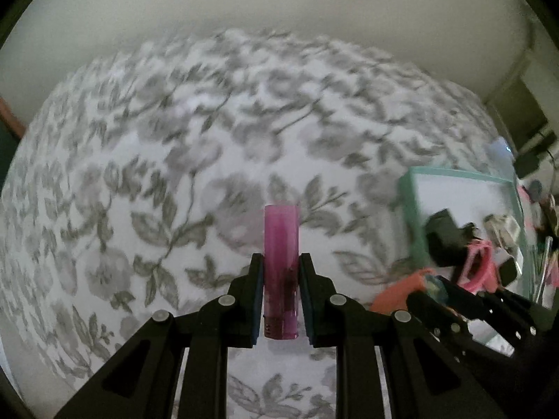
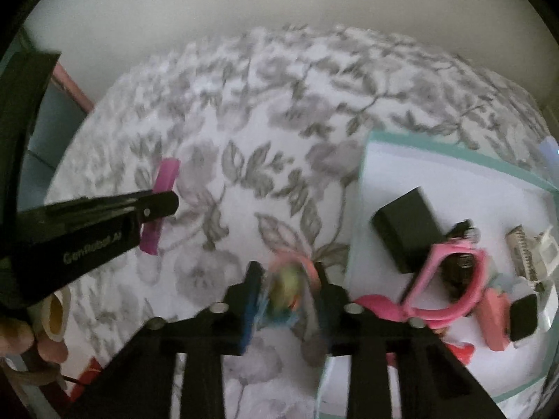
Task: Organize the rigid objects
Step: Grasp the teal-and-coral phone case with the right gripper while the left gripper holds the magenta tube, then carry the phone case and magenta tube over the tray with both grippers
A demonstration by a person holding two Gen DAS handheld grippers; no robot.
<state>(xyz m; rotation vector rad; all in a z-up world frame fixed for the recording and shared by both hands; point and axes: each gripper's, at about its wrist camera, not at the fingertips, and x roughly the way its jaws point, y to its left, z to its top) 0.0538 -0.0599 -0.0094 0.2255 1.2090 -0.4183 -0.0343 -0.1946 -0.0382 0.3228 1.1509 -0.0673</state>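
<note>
Your left gripper (image 1: pixel 281 262) pinches a smooth translucent magenta tube (image 1: pixel 281 241) above the floral cloth (image 1: pixel 174 139). Your right gripper (image 2: pixel 288 272) clamps a blurred, rounded multicoloured toy (image 2: pixel 288 288) just left of the teal-rimmed tray (image 2: pixel 454 160).

- A floral cloth (image 1: pixel 174 160) — white with grey leaves and blossoms — covers the whole surface under everything.
- A plain pale wall (image 1: pixel 279 3) rises behind it.
- A reddish-brown edge (image 2: pixel 71 85), perhaps furniture, shows at far left beside the cloth.
- Dark, blurred furnishings (image 1: pixel 531 132) stand at far right.
</note>
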